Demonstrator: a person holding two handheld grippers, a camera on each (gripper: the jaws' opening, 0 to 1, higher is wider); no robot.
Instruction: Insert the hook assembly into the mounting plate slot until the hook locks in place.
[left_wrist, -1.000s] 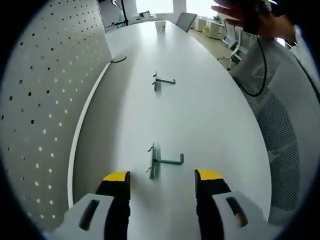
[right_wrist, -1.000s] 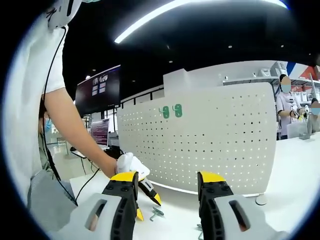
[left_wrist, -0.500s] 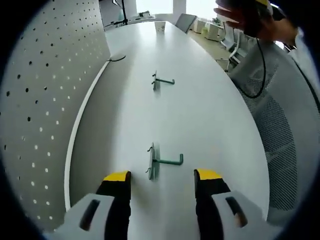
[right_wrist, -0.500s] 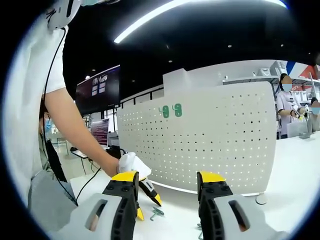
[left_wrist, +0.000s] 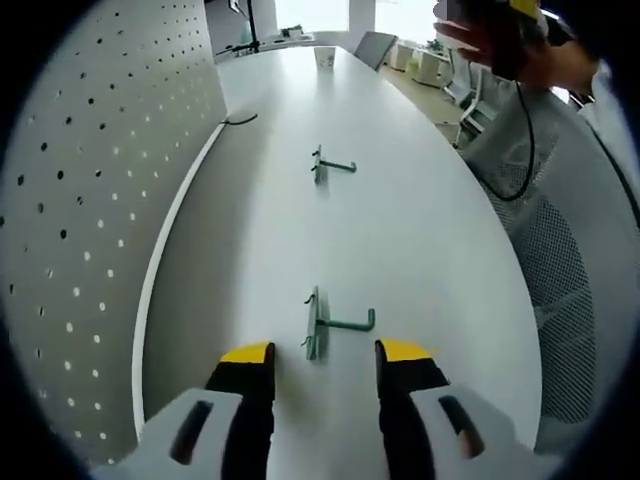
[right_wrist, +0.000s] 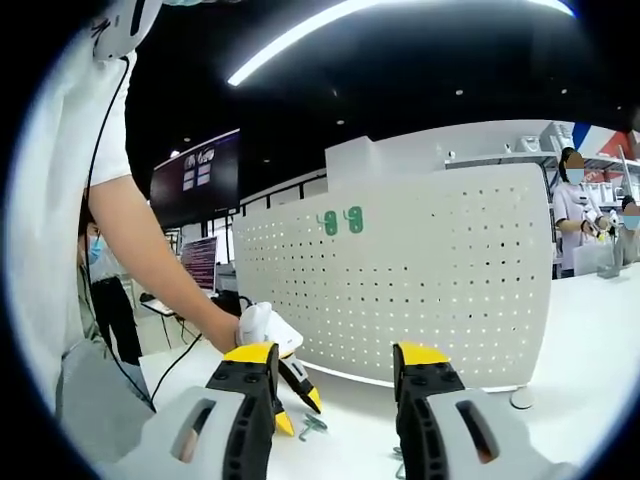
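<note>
Now the left gripper (left_wrist: 322, 352) hangs open and empty just short of the near hook (left_wrist: 328, 324) on the table (left_wrist: 420, 230), while the right gripper (right_wrist: 333, 358), also open and empty, faces the pegboard (right_wrist: 420, 280).

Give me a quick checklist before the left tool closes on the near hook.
1. Left tool open: ok, jaws apart with nothing between them.
2. Near hook lined up: ok, it lies on the table just ahead of the gap between the jaws.
3. Hook inside the jaws: not ok, it is still beyond the tips.
4. Far hook out of the way: ok, it lies well up the table.
5. Pegboard in sight: ok, standing upright ahead of the right tool.
6. Right tool free: ok, open and holding nothing.
</note>
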